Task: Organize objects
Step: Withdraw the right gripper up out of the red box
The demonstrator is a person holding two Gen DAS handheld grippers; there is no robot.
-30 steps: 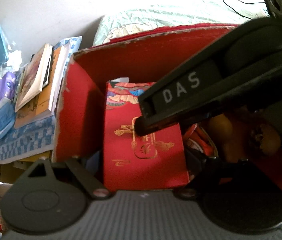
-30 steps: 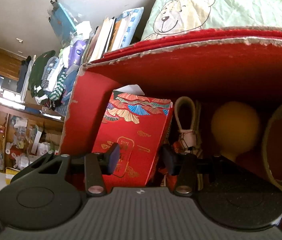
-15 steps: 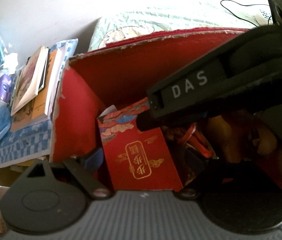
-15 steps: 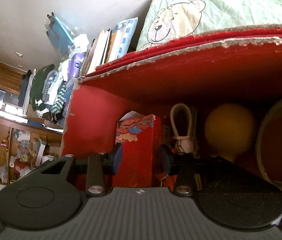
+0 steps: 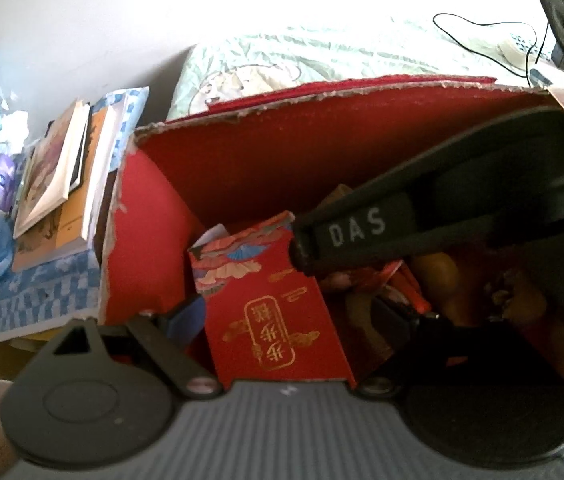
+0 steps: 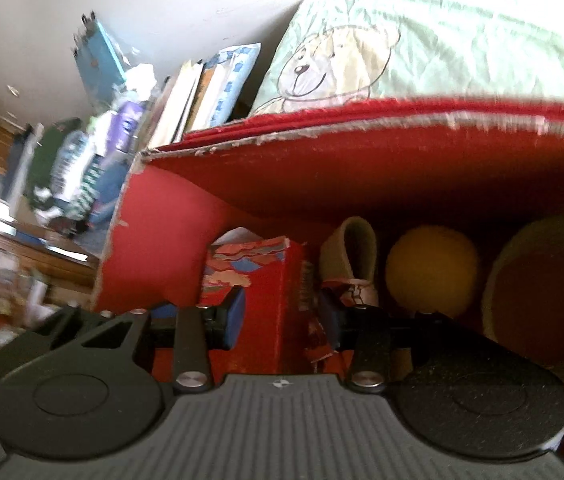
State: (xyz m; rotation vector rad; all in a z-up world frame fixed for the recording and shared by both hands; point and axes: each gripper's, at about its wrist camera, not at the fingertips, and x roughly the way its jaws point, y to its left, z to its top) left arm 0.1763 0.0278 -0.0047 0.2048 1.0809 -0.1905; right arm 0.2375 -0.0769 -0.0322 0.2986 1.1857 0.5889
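Right gripper (image 6: pixel 282 316) clamped on the narrow sides of a red gift box (image 5: pixel 273 312), standing upright at the left end of a torn red cardboard box (image 5: pixel 282 168). Left gripper (image 5: pixel 286 320) spread wide around the same gift box, pads apart from it; yellow ball (image 6: pixel 432 270) further right inside

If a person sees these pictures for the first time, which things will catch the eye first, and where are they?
First the big red box with torn edges, filling the middle of both views. Inside at its left stands a red packet with gold print, which the right hand-held gripper straddles between its blue pads. Right of it sits a yellow ball, and behind the box lies a pale green bear-print bedcover.
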